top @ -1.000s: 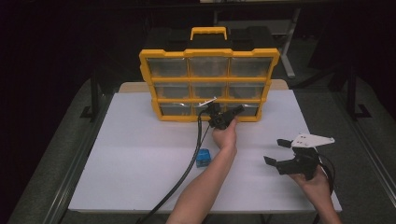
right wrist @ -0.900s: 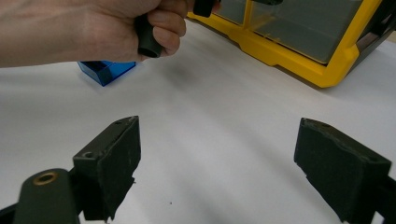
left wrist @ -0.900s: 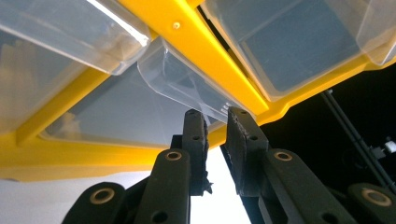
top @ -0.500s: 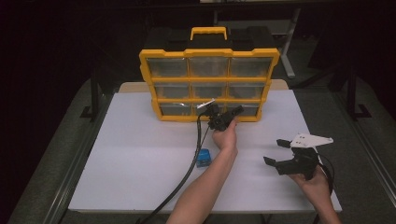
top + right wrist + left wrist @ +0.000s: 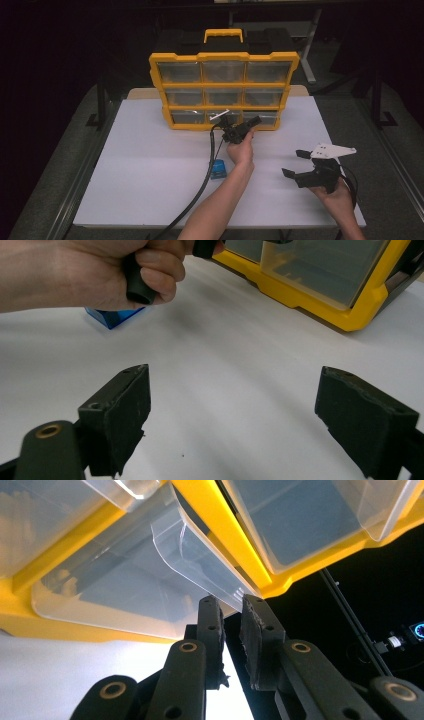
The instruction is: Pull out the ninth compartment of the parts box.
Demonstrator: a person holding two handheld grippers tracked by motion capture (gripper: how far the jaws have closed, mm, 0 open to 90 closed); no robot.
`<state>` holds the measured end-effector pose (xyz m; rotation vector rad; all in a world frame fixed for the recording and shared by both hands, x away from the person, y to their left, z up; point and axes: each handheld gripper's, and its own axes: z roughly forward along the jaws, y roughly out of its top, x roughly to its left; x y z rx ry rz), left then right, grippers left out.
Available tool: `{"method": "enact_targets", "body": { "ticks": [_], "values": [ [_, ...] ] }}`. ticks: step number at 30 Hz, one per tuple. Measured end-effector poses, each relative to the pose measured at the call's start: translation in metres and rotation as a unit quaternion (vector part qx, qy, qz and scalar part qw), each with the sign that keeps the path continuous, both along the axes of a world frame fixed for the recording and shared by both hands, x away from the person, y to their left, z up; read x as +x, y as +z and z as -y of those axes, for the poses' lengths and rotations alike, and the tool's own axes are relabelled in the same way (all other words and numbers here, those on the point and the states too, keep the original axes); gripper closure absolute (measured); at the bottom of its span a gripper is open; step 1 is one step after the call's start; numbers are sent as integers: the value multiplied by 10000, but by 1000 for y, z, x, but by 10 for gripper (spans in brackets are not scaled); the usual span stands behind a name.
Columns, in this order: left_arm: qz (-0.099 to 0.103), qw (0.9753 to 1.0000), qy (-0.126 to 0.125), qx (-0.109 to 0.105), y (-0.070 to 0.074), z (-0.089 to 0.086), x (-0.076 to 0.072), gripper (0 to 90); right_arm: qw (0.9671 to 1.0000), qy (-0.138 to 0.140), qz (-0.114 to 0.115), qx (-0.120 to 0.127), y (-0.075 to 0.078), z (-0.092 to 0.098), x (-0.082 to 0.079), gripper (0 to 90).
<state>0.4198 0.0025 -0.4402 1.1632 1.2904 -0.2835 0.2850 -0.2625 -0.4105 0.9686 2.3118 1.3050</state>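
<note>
High view: one yellow organizer (image 5: 223, 90), upright at the far edge of the white surface (image 5: 150, 175), three rows of clear drawers facing me, carry handle on top.

Item, left hand-held gripper (image 5: 239, 128): I have it up against the bottom row, at the middle drawer. In the left gripper view its jaws stand nearly together just under the curved pull lip of that clear drawer (image 5: 150, 580); there is a thin gap between the pads (image 5: 260, 630), and I cannot tell whether the lip is pinched. I judge the nose sits low and tilted up so the pads can catch the lip for a pull.

Item, right hand-held gripper (image 5: 305, 167): jaws spread wide, nothing between them, resting low on the surface well apart from the organizer. Parked, I judge, to stay out of the drawer's path.

Item, small blue block (image 5: 218, 168): lying on the surface just beside my left forearm, untouched.
</note>
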Motion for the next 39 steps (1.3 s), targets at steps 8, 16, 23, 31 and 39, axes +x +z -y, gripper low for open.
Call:
{"method": "enact_targets", "body": {
  "ticks": [8, 16, 23, 31, 39],
  "values": [
    [-23, 9999, -3, -121, -2, -1, -8, 787, 10000, -17, -11, 21, -1, 2, -1, 138],
    [-18, 9999, -64, -109, -2, -3, -15, 787, 10000, -21, 0, 1, -1, 2, -1, 138],
    [52, 9999, -129, -43, -2, -5, -24, 800, 10000, -44, 6, -4, -1, 1, -2, 138],
    [294, 9911, -821, 1002, 5, -4, -31, 713, 10000, -17, -9, -28, -1, 1, -3, 138],
    [1195, 9535, -1938, 1973, 33, -4, -33, 533, 10000, 68, 20, -64, -1, 1, -6, 138]
  ]
}}
